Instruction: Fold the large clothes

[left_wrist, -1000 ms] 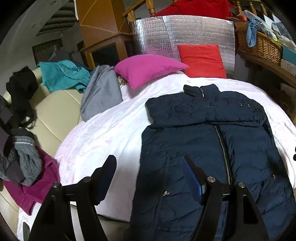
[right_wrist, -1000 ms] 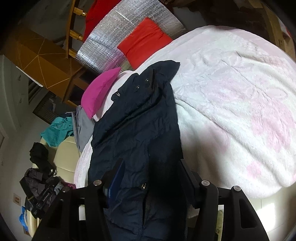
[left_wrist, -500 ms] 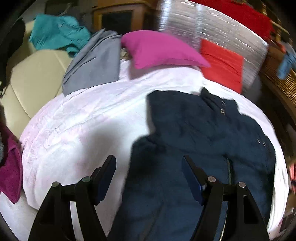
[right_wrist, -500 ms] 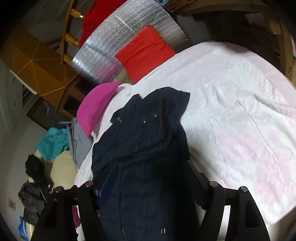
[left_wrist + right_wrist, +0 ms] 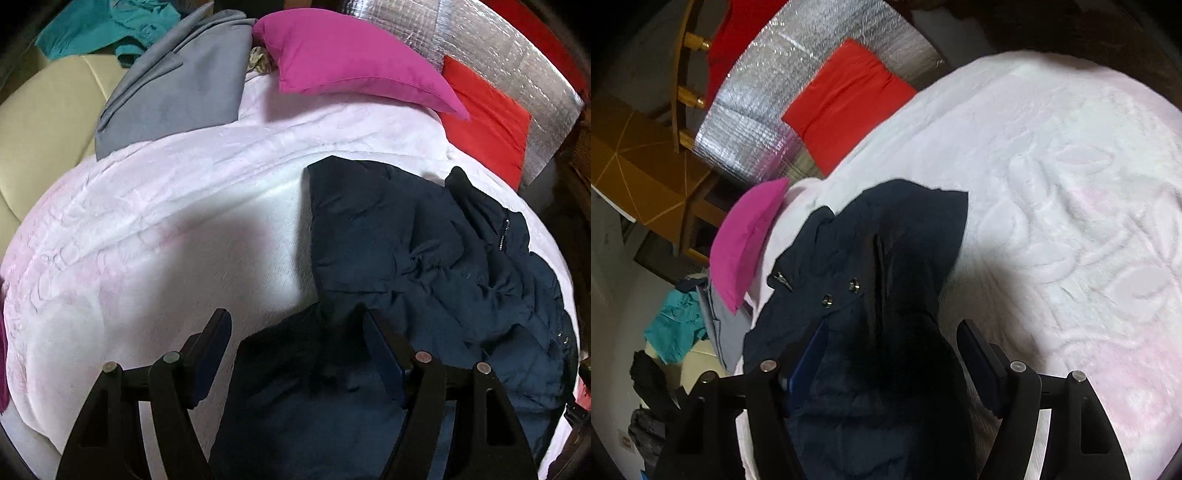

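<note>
A dark navy padded jacket [image 5: 413, 258] lies on the white-pink bedspread [image 5: 155, 229], sleeves folded in, collar toward the pillows. My left gripper [image 5: 295, 332] is open, low over the jacket's left edge by the armpit fold, with fabric between the jaws. In the right wrist view the jacket [image 5: 886, 258] shows its snaps and right sleeve. My right gripper [image 5: 894, 343] is open, low over the jacket's right side, jaws astride the fabric.
A magenta pillow [image 5: 351, 62] and a red pillow [image 5: 487, 122] lie at the bed's head against a silver foil panel [image 5: 509, 55]. Grey [image 5: 177, 81] and teal [image 5: 107, 26] clothes lie left on a cream sofa [image 5: 40, 110]. Wooden furniture [image 5: 639, 166] stands behind.
Both grippers have moved forward and down along the jacket toward its shoulders. They stay open. The jacket's upper part looks more bunched than before.
</note>
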Demonstrator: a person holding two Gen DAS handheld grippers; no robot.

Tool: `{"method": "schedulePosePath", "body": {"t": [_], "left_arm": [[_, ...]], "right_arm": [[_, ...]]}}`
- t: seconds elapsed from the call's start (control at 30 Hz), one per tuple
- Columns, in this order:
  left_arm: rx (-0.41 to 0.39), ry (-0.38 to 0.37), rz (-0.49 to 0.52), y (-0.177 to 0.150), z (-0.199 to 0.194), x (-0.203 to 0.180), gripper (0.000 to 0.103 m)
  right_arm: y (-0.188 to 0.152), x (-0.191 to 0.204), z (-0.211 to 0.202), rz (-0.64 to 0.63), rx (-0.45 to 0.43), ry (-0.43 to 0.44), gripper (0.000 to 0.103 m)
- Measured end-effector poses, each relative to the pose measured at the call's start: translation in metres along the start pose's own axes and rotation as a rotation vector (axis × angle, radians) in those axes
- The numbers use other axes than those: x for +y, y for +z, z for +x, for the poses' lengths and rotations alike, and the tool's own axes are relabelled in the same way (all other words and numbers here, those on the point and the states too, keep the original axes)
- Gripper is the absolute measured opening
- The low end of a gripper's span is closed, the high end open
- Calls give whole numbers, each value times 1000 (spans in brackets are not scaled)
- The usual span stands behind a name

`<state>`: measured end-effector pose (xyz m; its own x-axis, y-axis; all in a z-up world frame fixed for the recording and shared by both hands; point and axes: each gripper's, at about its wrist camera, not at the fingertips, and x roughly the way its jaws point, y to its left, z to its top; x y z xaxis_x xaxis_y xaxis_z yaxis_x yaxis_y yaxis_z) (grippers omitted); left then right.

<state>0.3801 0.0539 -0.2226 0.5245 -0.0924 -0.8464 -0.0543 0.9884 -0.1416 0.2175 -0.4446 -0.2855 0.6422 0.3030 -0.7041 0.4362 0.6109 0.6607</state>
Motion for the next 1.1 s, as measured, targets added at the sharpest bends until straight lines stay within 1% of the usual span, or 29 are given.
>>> {"method": "schedulePosePath", "body": {"t": [0.07, 0.13, 0.17, 0.2, 0.23, 0.27, 0.33, 0.37, 0.4, 0.47, 0.5, 0.57, 0.6, 0.63, 0.67, 0.7, 0.73, 0.83, 0.87, 0.9, 0.97, 1.0, 1.03, 1.07, 1.1], "left_arm": [[21, -4, 11, -1, 8, -2, 74], [51, -2, 21, -4, 18, -4, 74], [50, 4, 23, -5, 18, -5, 74], [42, 11, 31, -5, 17, -7, 74], [33, 13, 45, -5, 16, -10, 74], [24, 18, 63, -5, 14, -13, 74], [9, 48, 98, -7, 13, -19, 74], [3, 55, 105, -7, 12, -21, 74], [-5, 64, 117, -8, 11, -23, 74], [-13, 84, 130, -10, 11, -25, 74], [-11, 88, 128, -10, 10, -25, 74], [-23, 100, 135, -11, 5, -25, 74], [-43, 113, 151, -12, 0, -28, 74], [-72, 123, 167, -13, -8, -31, 74], [-90, 124, 174, -13, -13, -32, 74], [-122, 121, 183, -14, -23, -34, 74], [-145, 120, 189, -14, -29, -35, 74], [-210, 132, 206, -16, -46, -41, 74], [-221, 134, 211, -16, -48, -42, 74], [-235, 135, 218, -16, -52, -45, 74], [-254, 132, 226, -17, -54, -49, 74], [-259, 130, 228, -17, -56, -51, 74], [-263, 127, 231, -18, -57, -53, 74], [-266, 126, 235, -19, -58, -56, 74], [-268, 125, 238, -19, -58, -59, 74]], "right_arm": [[-2, -3, 14, 19, 42, -8, 75], [-6, 0, 27, 27, 86, 12, 75], [-9, 1, 29, 15, 90, 8, 73], [-12, 6, 29, -15, 77, -10, 70], [-14, 12, 28, -52, 60, -39, 55], [-15, 16, 27, -91, 42, -69, 44], [-16, 21, 19, -114, 1, -64, 36], [-17, 25, 12, -128, -29, -65, 35], [-18, 31, 5, -159, -61, -68, 35], [-21, 38, 1, -211, -92, -86, 35], [-21, 38, 6, -223, -78, -117, 35], [-21, 28, 21, -185, -12, -161, 35], [-21, 21, 24, -143, 8, -148, 39], [-20, 19, 21, -117, 6, -139, 41], [-19, 20, 18, -109, 6, -139, 47], [-18, 21, 12, -109, -1, -141, 51], [-18, 23, 3, -112, -28, -146, 55], [-22, 29, -25, -128, -144, -167, 61], [-24, 31, -33, -132, -178, -157, 61], [-26, 34, -42, -137, -217, -128, 61], [-31, 44, -48, -171, -251, -76, 61], [-35, 53, -47, -214, -258, -51, 61], [-39, 61, -44, -252, -255, -37, 53], [-43, 70, -39, -290, -239, -24, 37], [-47, 79, -29, -320, -207, -11, 33]]}}
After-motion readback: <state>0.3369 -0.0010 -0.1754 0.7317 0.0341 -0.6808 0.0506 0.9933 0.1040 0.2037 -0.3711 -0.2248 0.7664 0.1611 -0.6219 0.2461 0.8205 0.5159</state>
